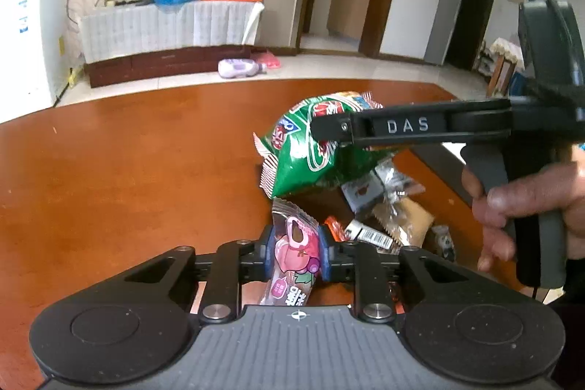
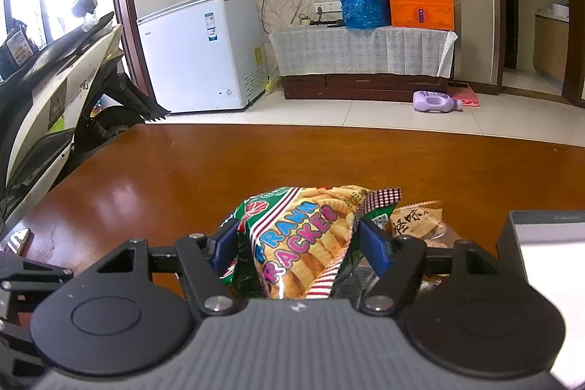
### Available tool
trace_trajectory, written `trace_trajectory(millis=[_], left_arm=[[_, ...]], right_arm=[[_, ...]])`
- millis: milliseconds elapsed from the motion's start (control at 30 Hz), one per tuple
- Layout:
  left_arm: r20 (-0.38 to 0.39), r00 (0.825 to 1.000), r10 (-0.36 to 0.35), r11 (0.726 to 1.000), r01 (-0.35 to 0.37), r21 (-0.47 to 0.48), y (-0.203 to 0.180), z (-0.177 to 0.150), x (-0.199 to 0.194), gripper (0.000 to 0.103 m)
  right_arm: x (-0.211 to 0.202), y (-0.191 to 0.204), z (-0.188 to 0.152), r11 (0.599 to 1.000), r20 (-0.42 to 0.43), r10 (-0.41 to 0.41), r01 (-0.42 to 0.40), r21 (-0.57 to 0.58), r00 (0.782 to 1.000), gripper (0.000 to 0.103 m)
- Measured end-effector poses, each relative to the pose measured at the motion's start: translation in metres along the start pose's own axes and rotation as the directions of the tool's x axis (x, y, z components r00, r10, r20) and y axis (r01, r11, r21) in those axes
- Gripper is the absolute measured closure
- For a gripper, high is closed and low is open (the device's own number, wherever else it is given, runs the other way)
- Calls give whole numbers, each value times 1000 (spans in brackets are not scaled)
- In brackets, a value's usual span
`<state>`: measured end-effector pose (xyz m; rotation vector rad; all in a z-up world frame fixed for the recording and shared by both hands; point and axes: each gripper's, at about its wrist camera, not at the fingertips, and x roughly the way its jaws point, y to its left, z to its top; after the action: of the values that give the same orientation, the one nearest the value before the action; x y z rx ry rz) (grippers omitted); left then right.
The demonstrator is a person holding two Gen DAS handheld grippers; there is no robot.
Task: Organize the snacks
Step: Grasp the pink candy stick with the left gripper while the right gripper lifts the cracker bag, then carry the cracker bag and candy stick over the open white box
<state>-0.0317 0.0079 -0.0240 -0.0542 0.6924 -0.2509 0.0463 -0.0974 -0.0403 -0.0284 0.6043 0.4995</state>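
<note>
My left gripper is shut on a pink peach-printed snack packet, held just above the brown wooden table. My right gripper is shut on a green prawn cracker bag. In the left wrist view the same bag hangs from the right gripper, raised above a small pile of snack packets. A tan snack packet lies just right of the bag in the right wrist view.
A grey box with a white inside stands at the table's right side. A phone lies at the left table edge. Beyond the table are a white freezer, a scooter and a TV cabinet.
</note>
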Motion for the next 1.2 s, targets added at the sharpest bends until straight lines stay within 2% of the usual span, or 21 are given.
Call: trace_trajectory(millis=[100,767,1200], left_arm=[[6,1000,2,1000,-2,5,-1,2,0,89],[31,999,23,1000,-23,19,-15,16,2,89],[35,999,1,999,-2,43,-38,29,13,89]], right_arm=[[-3,-1,1,1000,12,-5,5,7,1000,33],[-38,-15,2,999,79,-22,19,44,997,35],[-89,-55,3,992,138,-43,26,121,990,35]])
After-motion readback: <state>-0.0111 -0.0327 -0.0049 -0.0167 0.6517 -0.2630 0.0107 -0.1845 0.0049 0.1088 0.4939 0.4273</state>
